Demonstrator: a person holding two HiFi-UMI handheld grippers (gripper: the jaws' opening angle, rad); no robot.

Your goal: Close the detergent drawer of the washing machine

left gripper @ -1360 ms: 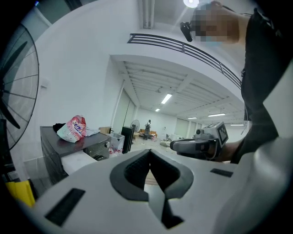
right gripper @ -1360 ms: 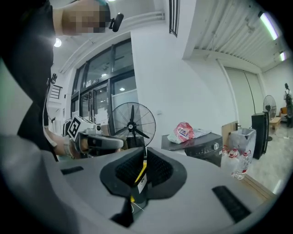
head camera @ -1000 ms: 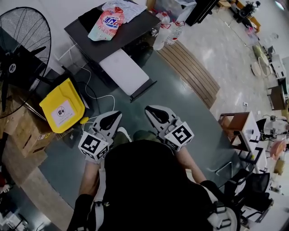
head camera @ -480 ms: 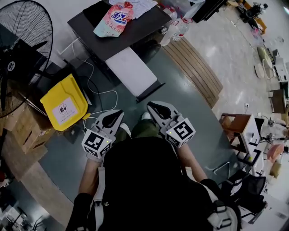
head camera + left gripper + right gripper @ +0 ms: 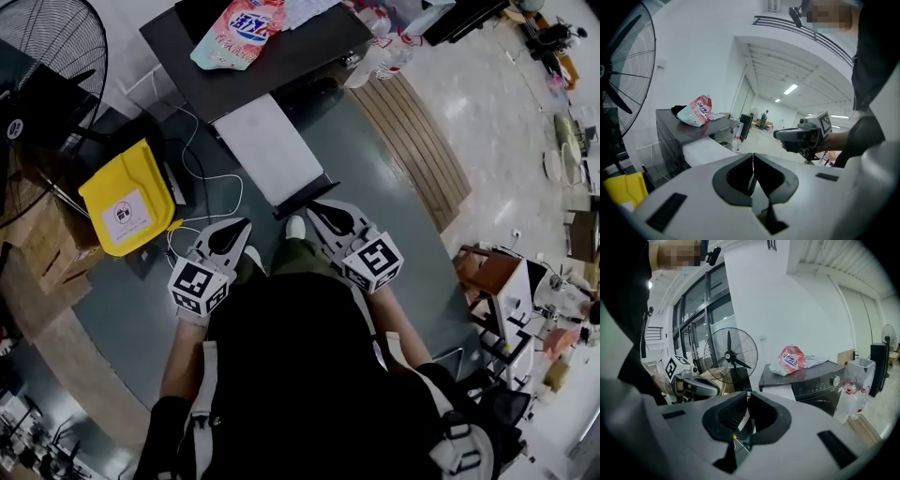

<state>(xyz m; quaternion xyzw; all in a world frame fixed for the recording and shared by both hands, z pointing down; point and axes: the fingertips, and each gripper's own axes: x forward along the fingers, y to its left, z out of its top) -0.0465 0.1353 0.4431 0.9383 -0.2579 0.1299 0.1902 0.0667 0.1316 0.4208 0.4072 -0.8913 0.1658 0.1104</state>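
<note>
Both grippers are closed on nothing. Our left gripper (image 5: 753,159) has its jaws pressed tip to tip, and our right gripper (image 5: 746,397) shows only a thin slit between its jaws.

Ahead of them stands the washing machine (image 5: 281,56), a dark cabinet with a round knob on its front panel. Its detergent drawer (image 5: 267,150) juts from that front toward us as a long white slab, pulled well out. The drawer's near end lies close ahead of the gripper tips and, as far as we can tell, touches neither. Beyond the drawer, a pink-and-white detergent bag (image 5: 239,28) rests on the machine's top.

We stand on a grey-green floor (image 5: 384,225). A big black fan (image 5: 42,56) rises left of the left gripper, and a slatted wooden strip (image 5: 417,141) runs right of the right one. A yellow board (image 5: 127,197) leans just left of the left gripper. Clear bottles (image 5: 384,52) stand ahead and to the right.

We hold the grippers side by side before our body, near one another, aimed at the machine and tipped slightly down.
</note>
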